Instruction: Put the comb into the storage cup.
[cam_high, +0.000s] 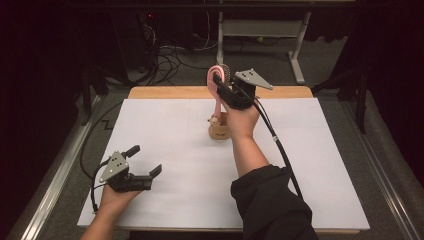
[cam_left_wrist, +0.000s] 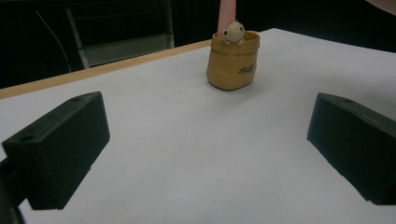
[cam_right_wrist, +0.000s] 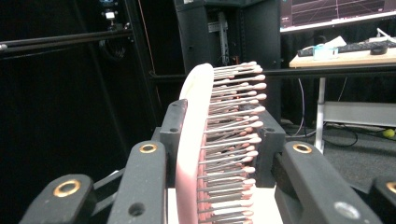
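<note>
A pink hairbrush (cam_high: 216, 75) stands upright with its handle (cam_left_wrist: 228, 14) down inside a small tan pot (cam_high: 218, 131) at the middle of the white table (cam_high: 300, 165). A little pale figurine (cam_left_wrist: 232, 31) peeks over the pot's (cam_left_wrist: 232, 60) rim. My right gripper (cam_high: 222, 85) is shut on the brush head (cam_right_wrist: 210, 140), its jaws pressing the pink back and the bristle side. My left gripper (cam_high: 146, 160) rests near the front left of the table, open, with nothing between its fingers (cam_left_wrist: 60, 149); it faces the pot from some distance.
The wooden table edge (cam_high: 170, 92) shows beyond the white sheet. Behind it are floor cables (cam_high: 167, 60), a white desk frame (cam_high: 297, 50) and a black tower (cam_right_wrist: 219, 32). Metal rails (cam_high: 60, 165) run along both sides.
</note>
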